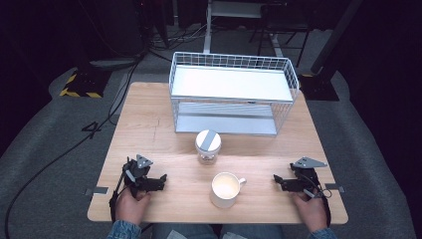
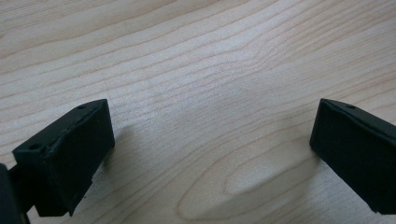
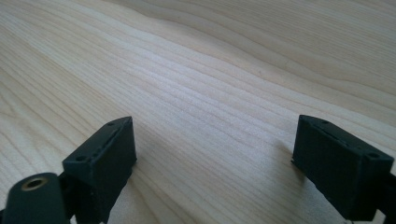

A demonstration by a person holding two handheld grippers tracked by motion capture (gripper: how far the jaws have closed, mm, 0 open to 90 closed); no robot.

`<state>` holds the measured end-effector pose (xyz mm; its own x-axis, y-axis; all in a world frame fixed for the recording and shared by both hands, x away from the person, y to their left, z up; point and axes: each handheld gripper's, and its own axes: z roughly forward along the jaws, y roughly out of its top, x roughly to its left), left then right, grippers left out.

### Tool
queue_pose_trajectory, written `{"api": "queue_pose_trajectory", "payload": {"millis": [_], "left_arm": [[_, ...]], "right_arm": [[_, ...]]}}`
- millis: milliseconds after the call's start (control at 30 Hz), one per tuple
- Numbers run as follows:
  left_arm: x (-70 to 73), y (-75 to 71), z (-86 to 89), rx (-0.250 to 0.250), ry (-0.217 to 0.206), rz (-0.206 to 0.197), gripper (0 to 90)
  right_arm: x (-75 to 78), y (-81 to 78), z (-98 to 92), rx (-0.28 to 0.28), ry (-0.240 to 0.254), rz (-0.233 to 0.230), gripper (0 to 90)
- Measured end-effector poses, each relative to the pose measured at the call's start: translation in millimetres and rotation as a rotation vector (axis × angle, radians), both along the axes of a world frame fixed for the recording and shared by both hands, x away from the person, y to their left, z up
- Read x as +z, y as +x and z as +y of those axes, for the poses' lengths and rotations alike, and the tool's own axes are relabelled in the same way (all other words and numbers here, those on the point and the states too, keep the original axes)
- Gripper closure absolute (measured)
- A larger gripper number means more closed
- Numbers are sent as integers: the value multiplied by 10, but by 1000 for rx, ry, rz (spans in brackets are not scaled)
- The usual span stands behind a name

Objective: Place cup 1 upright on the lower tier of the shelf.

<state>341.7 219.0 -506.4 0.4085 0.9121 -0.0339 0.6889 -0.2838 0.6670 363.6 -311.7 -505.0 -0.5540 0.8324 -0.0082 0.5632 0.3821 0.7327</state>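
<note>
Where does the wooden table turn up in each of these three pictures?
High view: the table lies in the middle, carrying a wire basket, jar and mug.
Left gripper view: its top spreads close up behind the left gripper.
Right gripper view: likewise, behind the right gripper.
Shared landmark: the pale wood grain.

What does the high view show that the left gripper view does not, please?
The high view takes in the white mug, the lidded glass jar, the white wire rack and both hands with the left gripper and right gripper. The left gripper view adds a close look at that gripper's black pads, standing wide apart with nothing between them. Both show the wooden table.
</note>
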Motion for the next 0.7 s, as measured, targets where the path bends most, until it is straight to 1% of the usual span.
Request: {"api": "queue_pose_trajectory", "payload": {"millis": [167,200,267,533,567,700], "left_arm": [[0,0,0,0,0,-1,3],[1,-5,8,-10,2,1,3],[2,-5,11,-12,4,1,3],[2,-9,11,-13,4,1,4],[5,-11,15,-16,10,1,4],[9,-18,16,-21,5,6,10]], "right_arm": [[0,2,2,-1,1,0,137],[0,1,2,-1,1,0,137],[0,1,2,-1,1,1,137],[0,1,2,-1,1,0,137],[0,1,1,0,0,0,137],[0,1,2,-1,1,0,138]]}}
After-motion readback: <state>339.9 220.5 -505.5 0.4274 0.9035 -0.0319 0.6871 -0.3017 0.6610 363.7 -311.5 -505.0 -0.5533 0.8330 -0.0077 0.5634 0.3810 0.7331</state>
